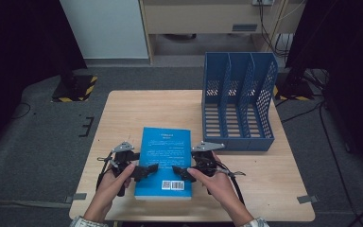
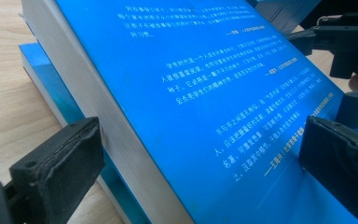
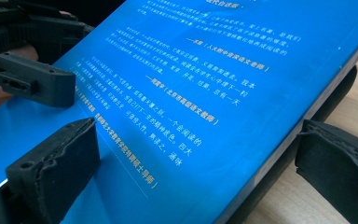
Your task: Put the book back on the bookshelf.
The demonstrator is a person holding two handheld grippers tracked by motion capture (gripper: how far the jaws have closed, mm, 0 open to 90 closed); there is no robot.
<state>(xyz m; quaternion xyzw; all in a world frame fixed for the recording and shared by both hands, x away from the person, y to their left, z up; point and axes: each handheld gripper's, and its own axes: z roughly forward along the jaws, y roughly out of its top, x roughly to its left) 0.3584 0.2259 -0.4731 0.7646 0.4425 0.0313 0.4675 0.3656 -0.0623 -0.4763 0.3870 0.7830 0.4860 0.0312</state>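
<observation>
Table [image 1: 123, 109]: light wood, dark floor around it. Blue file rack [image 1: 238, 101] stands at the far right, three upright slots, all empty, open side facing near.

Book [image 1: 164, 161]: blue cover, back side up with barcode at the near edge, lying flat at the near middle of the table, just left of the rack and apart from it. In the left gripper view a second blue edge [image 2: 51, 88] shows under it, so there may be two books stacked; can't tell for sure.

Left gripper [image 1: 144, 171] at the book's left near side, right gripper [image 1: 182, 172] at its right near side, both held by the person's hands, tips pointing in toward each other over the cover.

Left jaws: wide apart, one below the page edge on the table side, one over the cover; pads straddle the edge, no clear press, nothing held.
Right jaws: as wide as they go, one over the cover, one outside the right edge near the table; not pressing, nothing held.

Step, as I judge it: lining up both grippers to grasp the book by its two long sides. Next move calls for closing on both edges evenly, lifting, turning the book upright, then carrying it far-right into a rack slot. Risk: grabbing the lower layer too.
</observation>
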